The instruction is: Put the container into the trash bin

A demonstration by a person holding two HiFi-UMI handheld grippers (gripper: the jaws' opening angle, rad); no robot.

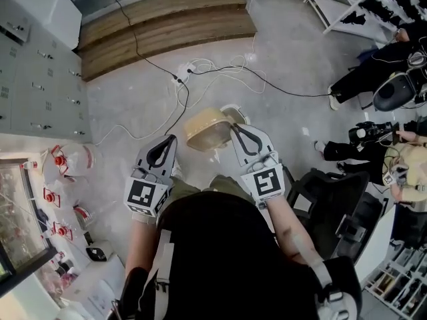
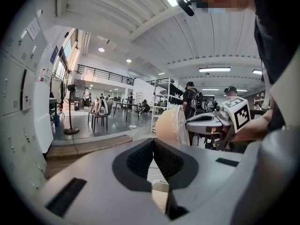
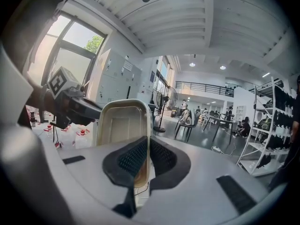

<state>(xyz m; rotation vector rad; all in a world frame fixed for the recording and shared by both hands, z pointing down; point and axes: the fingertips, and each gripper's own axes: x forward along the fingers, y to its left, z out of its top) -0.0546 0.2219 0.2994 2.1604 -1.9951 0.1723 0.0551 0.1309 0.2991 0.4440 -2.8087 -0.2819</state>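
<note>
A beige oblong container [image 1: 207,129] hangs tilted above the grey floor, with my right gripper [image 1: 233,129] shut on its edge. In the right gripper view the container [image 3: 123,125] stands on edge, its hollow side facing the camera, and its wall is pinched between the jaws of the right gripper [image 3: 148,142]. My left gripper [image 1: 171,139] is level with it on the left, shut and holding nothing. In the left gripper view the left gripper [image 2: 153,142] has its pads together, with the container [image 2: 171,125] off to the right. A pale round rim [image 1: 235,111] shows just behind the container; I cannot tell what it is.
Cables and a power strip [image 1: 183,73] trail across the floor ahead, before a low wooden platform [image 1: 167,19]. Grey lockers [image 1: 33,79] and water bottles [image 1: 63,160] line the left. A black seat or bin [image 1: 333,202] and seated people [image 1: 373,72] are on the right.
</note>
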